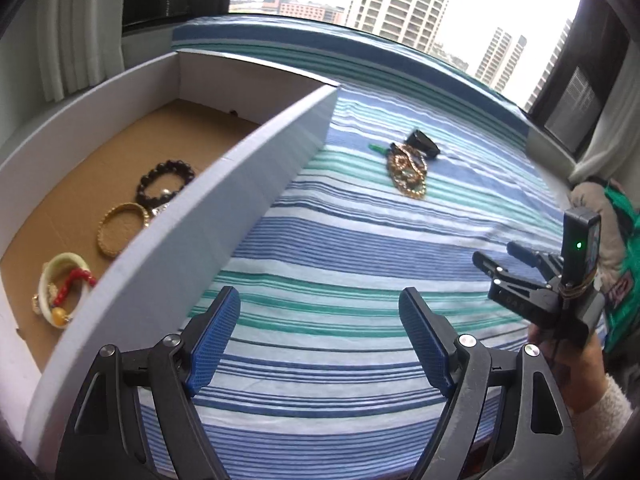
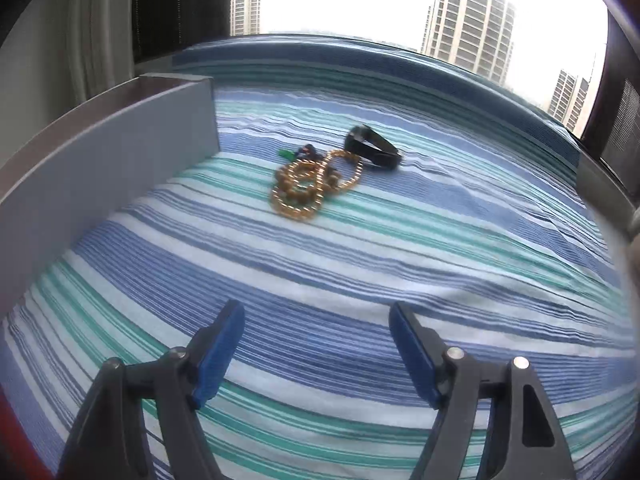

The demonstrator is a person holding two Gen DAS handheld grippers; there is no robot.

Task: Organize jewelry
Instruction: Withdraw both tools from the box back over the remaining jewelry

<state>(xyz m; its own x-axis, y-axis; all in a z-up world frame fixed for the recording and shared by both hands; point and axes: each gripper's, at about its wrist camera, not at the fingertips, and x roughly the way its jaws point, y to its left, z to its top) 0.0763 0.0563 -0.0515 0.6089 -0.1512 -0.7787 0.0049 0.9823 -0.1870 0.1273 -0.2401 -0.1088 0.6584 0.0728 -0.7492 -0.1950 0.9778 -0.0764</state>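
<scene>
A tangle of gold bead chains (image 1: 408, 174) (image 2: 308, 186) lies on the striped cloth, with a black band (image 1: 426, 144) (image 2: 374, 146) just behind it and a small green piece (image 2: 286, 155) at its left. My left gripper (image 1: 320, 296) is open and empty, low over the cloth beside the box wall. My right gripper (image 2: 316, 312) is also open and empty, short of the gold pile; the left wrist view shows it at the right (image 1: 497, 253), held in a hand. Inside the white box (image 1: 248, 184) lie a black bead bracelet (image 1: 166, 184), a gold bangle (image 1: 120, 234) and a white bangle with red beads (image 1: 64, 288).
The box has a brown cardboard floor and tall white walls; its near wall (image 2: 100, 168) runs along the left of the cloth. The blue, green and white striped cloth (image 2: 440, 240) covers a bed by a window. A sleeve and a padded item (image 1: 592, 208) sit at the right.
</scene>
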